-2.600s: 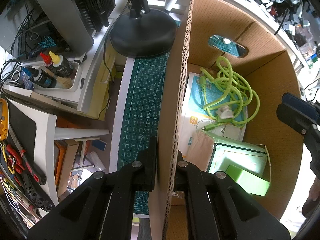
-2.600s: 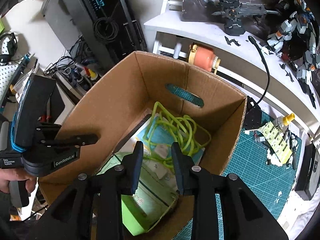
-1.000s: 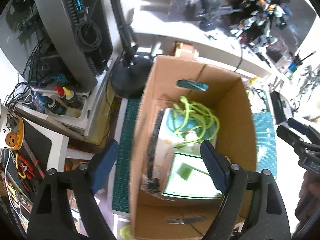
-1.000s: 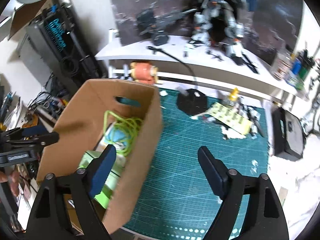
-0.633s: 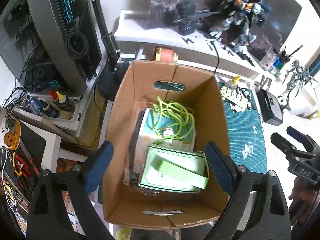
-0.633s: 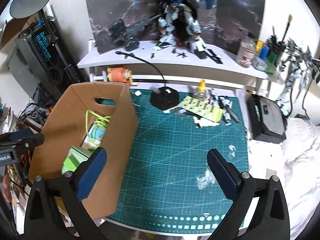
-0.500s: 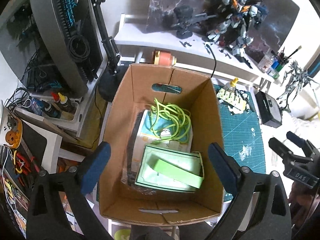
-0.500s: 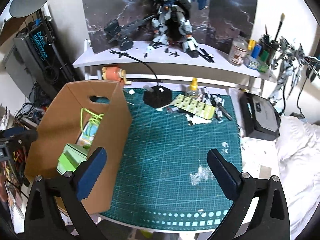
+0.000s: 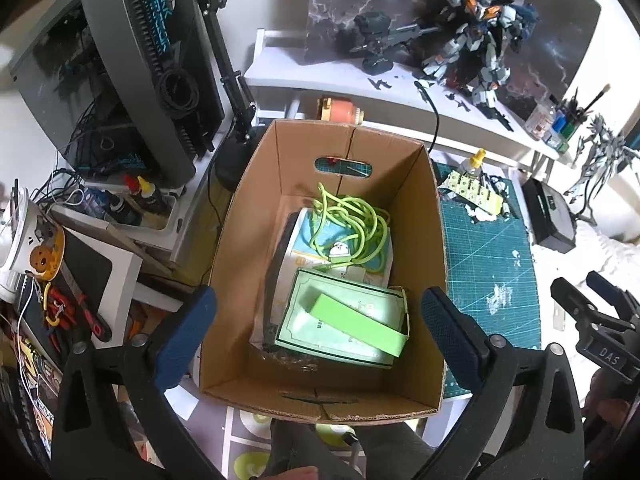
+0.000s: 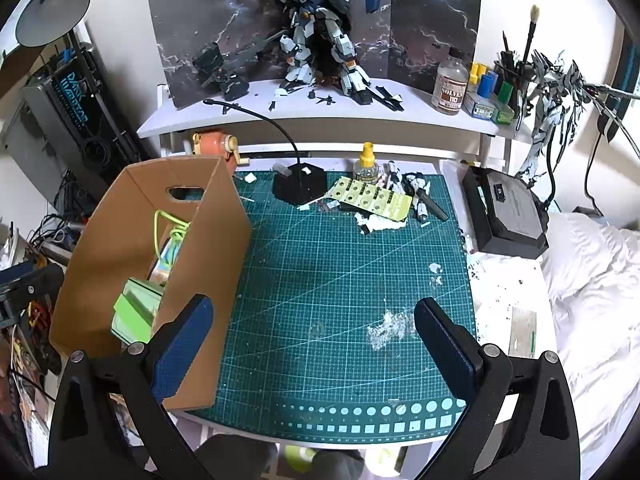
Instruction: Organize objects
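An open cardboard box (image 9: 248, 240) stands at the left end of the green cutting mat (image 10: 340, 280). Inside lie a coiled lime-green cable (image 9: 352, 216), a white and blue package (image 9: 304, 248) and a pale green box (image 9: 348, 328). My left gripper (image 9: 316, 300) hovers above the box, its jaws opening wide; the pads touch nothing. My right gripper (image 10: 314, 306) hangs open over the mat, right of the cardboard box (image 10: 208, 280), and holds nothing. Over that wall, part of the green cable (image 10: 172, 228) and pale green box (image 10: 136, 312) shows.
At the back of the mat lie a black stand (image 10: 298, 186), a glue bottle (image 10: 366, 166), a yellow-green sheet (image 10: 374, 198) and small parts. A shelf holds a model robot (image 10: 320, 36) and a solvent bottle (image 10: 450, 84). A black case (image 10: 506, 210) and white bedding (image 10: 592, 300) are right; a computer case (image 9: 156, 64) is left.
Both grippers, narrow at the box's walls earlier, have spread wide and drawn back and up. The box now stands free on the mat's left end.
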